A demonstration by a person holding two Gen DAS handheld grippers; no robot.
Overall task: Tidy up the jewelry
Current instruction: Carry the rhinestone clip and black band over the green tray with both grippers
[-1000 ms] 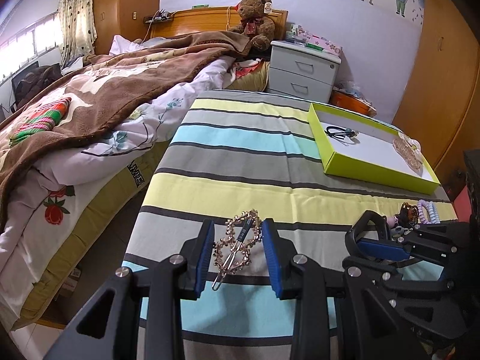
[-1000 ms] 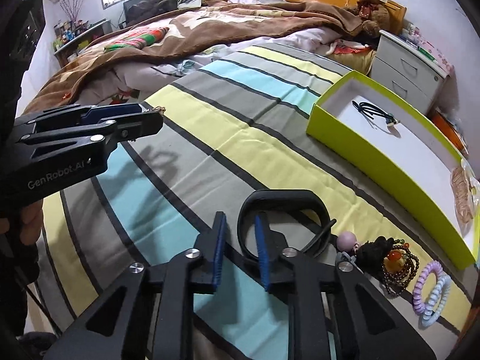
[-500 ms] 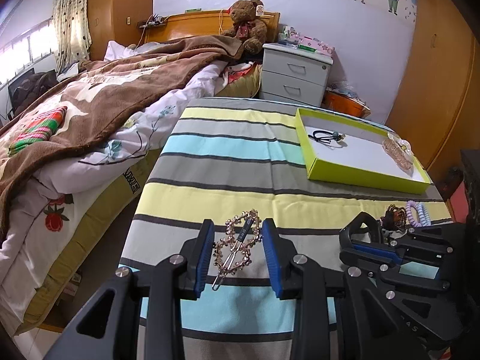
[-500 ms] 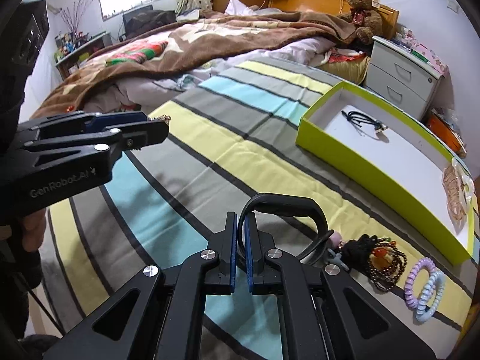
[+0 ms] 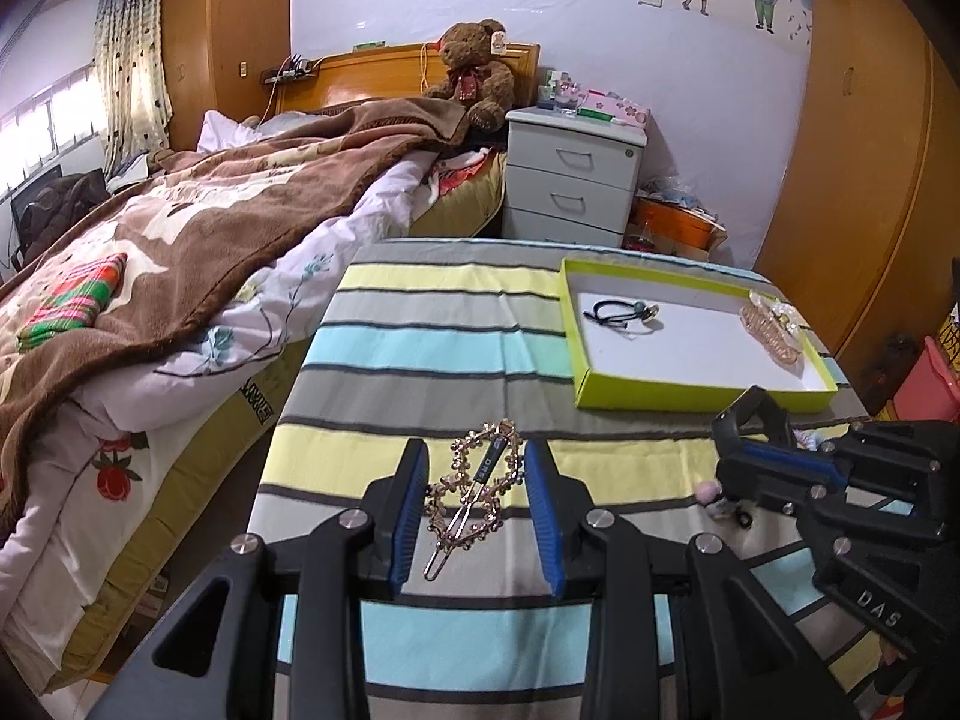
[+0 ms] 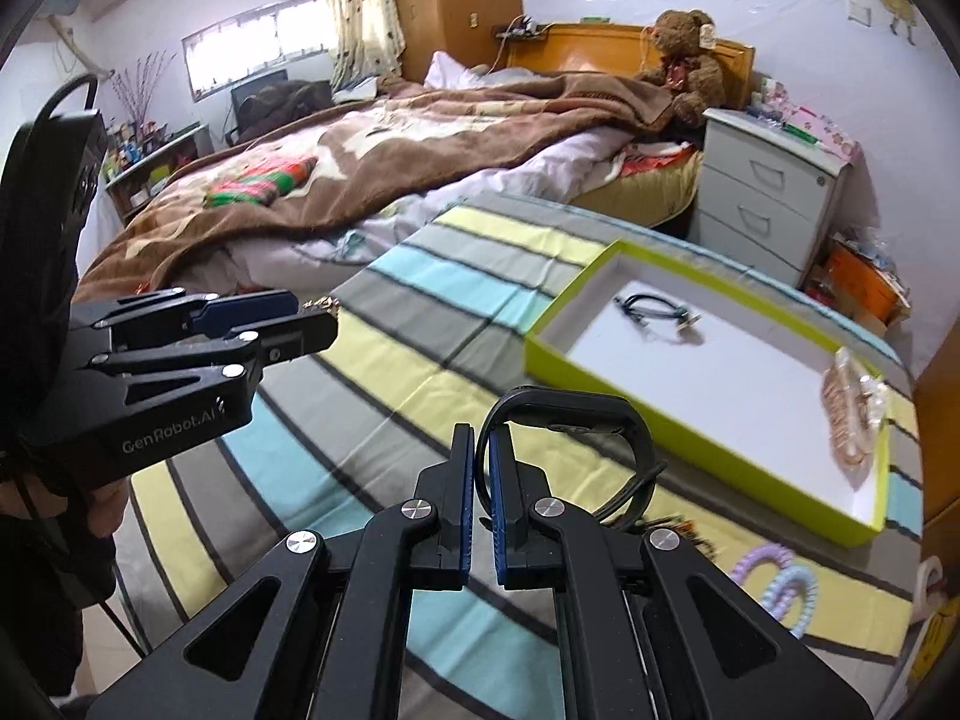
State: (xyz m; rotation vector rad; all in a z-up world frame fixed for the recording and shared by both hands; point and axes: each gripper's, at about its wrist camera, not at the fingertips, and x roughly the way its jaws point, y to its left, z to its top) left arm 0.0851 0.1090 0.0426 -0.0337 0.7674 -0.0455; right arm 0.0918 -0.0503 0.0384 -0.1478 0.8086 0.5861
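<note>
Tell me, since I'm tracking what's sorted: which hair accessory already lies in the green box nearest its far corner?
The black hair tie, lying by the far-left corner; the pink clip sits against the right wall.

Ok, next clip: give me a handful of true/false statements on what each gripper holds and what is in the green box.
1. The right gripper is shut on the black wristband. True.
2. The left gripper holds a pink scrunchie. False: a gold beaded hair clip sits between its fingers.
3. The green box already holds a black hair tie. True.
4. The coil hair ties lie inside the box. False: they lie on the striped cloth, outside it.
5. The wristband rests flat on the cloth. False: it is raised in the right gripper.
</note>
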